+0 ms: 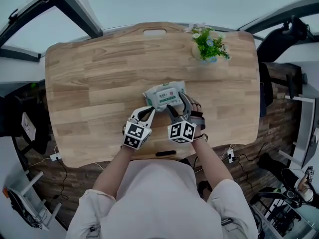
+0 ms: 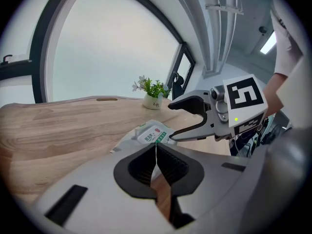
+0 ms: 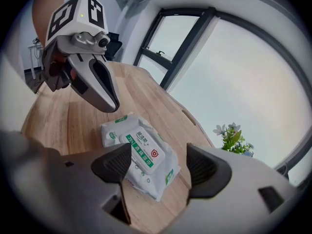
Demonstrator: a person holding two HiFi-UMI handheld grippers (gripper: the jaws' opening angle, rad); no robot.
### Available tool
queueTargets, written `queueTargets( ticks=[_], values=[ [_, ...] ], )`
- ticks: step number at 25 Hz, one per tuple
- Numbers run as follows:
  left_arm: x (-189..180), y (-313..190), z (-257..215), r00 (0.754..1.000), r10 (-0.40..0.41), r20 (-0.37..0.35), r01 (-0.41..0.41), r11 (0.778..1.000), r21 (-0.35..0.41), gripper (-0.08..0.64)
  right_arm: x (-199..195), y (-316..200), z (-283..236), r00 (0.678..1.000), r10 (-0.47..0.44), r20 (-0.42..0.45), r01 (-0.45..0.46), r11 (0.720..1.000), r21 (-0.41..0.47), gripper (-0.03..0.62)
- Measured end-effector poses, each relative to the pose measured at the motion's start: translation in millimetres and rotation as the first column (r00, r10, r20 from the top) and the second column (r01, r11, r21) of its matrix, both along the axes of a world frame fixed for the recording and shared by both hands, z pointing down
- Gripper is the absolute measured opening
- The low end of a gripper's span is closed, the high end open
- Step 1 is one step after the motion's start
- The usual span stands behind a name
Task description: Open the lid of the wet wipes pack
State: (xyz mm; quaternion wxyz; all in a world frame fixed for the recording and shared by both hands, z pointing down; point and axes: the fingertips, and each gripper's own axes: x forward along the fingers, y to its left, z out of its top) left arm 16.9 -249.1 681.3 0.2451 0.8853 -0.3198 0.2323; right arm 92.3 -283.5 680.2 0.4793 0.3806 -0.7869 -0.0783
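Wet wipes pack (image 1: 164, 94) lies flat approx mid-tabletop (image 1: 99, 73), a bit toward the near edge, w/ its hard lid (image 3: 141, 150) facing up and shut. Nothing opened yet. Left tool (image 2: 156, 147) sits at the pack's near-left corner w/ jaws pressed together. A thin pale line shows btwn them that may be the wrapper's seam, but can't confirm it's nipped. Right tool (image 3: 160, 162) has jaws spread wide, nothing btwn them, poised just over the pack's near-right side, w/ the lower jaw close to the lid's edge in the left gripper view. Step in hand, as I read it: get a jaw tip under the lid's lip and flip it up. To do it well, find the lid's free edge first, since which side hinges isn't clear from these views. Slide one right jaw tip low and shallow under that lip, then lift in an arc about the hinge rather than pulling straight up. The pack is soft and prob light, so it'll likely ride up w/ the lid unless the left tool pins a corner or seam down on the tabletop. Keep the left tool off the lid itself. Potted plant (image 1: 209, 44) at the far right corner is well apart, no issue.
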Motion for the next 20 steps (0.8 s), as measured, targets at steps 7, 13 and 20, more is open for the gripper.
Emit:
queueTargets(
  ticks=[7,13,20],
  values=[
    [6.2,-2.0,17.6,1.0,0.018,0.012,-0.018,1.0,-0.025,0.021,-5.8,-2.9,13.9,0.995,-0.082,-0.065,0.081,0.997,-0.014,0.356],
    [10.3,-3.9,33.8,0.999,0.034,0.032,-0.032,0.998,-0.052,0.021,-10.3,0.5,21.5,0.984,-0.145,-0.102,0.143,0.989,-0.025,0.356],
    [11.4,-4.7,44.8,0.998,0.045,0.039,-0.042,0.997,-0.067,0.021,-9.3,-2.8,27.3,0.98,-0.16,-0.12,0.157,0.987,-0.031,0.348]
  ],
)
